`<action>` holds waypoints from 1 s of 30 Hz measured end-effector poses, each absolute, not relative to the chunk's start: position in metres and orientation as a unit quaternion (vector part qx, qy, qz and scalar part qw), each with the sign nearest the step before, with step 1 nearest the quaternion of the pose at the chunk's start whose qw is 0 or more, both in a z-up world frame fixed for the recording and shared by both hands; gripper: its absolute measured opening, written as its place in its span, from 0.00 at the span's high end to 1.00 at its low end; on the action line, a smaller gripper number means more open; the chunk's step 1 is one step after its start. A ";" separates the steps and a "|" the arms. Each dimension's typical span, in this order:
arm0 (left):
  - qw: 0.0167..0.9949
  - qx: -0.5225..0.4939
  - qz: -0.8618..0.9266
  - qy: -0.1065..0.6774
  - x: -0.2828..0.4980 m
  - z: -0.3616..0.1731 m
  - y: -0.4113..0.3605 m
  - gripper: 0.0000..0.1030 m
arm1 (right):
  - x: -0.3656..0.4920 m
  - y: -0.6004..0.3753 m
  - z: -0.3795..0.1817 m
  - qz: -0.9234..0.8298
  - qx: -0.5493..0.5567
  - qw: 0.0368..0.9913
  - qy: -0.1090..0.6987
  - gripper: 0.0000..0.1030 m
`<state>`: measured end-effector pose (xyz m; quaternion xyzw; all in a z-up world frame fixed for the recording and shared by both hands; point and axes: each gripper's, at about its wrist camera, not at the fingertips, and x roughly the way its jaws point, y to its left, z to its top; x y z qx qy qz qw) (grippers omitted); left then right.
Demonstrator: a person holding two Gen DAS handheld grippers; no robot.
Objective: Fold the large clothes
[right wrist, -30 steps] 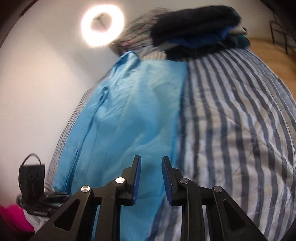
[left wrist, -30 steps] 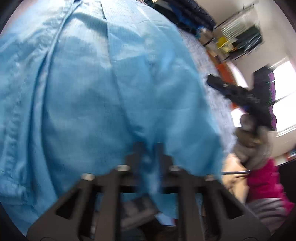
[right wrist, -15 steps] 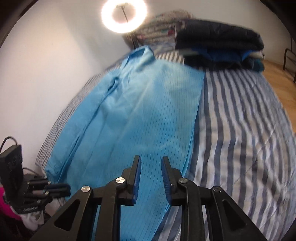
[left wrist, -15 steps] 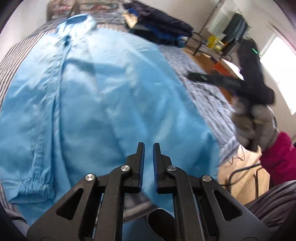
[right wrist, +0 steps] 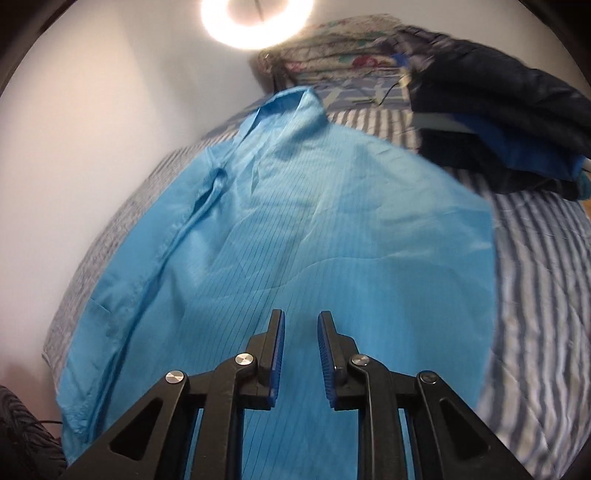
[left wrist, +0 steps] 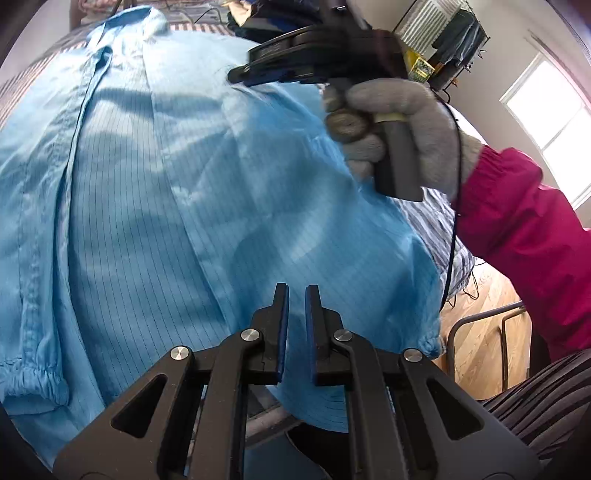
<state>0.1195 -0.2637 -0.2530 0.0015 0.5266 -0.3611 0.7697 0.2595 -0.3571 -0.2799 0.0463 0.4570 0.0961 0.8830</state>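
Note:
A light blue pin-striped garment lies spread on the bed, collar at the far end and an elastic cuff near the front left. My left gripper hovers over the near hem, shut, with nothing between its pads. My right gripper is above the middle of the garment; its jaws are closing with nothing between them. In the left wrist view the right gripper shows from the side above the cloth, held by a grey-gloved hand with a pink sleeve.
The striped bedsheet lies bare to the right of the garment. A pile of dark folded clothes sits at the far right, a ring light at the wall. Wooden floor and a metal frame lie past the bed's edge.
The left gripper had cloth between its fingers a second ago; now the cloth lies flat and free. The right gripper has swung from the striped sheet to over the garment, and its jaws have narrowed.

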 end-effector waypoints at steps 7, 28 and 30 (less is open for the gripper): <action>0.765 0.005 -0.366 0.530 0.118 -0.256 -0.264 0.95 | 0.255 -0.361 -0.277 0.088 0.062 0.881 0.461 0.82; 0.731 0.030 -0.426 0.533 0.103 -0.251 -0.302 0.95 | 0.022 -0.443 -0.281 0.063 0.220 0.865 0.446 0.54; 0.744 0.023 -0.428 0.513 0.102 -0.237 -0.301 0.95 | 0.018 -0.458 -0.287 0.060 0.263 0.855 0.443 0.54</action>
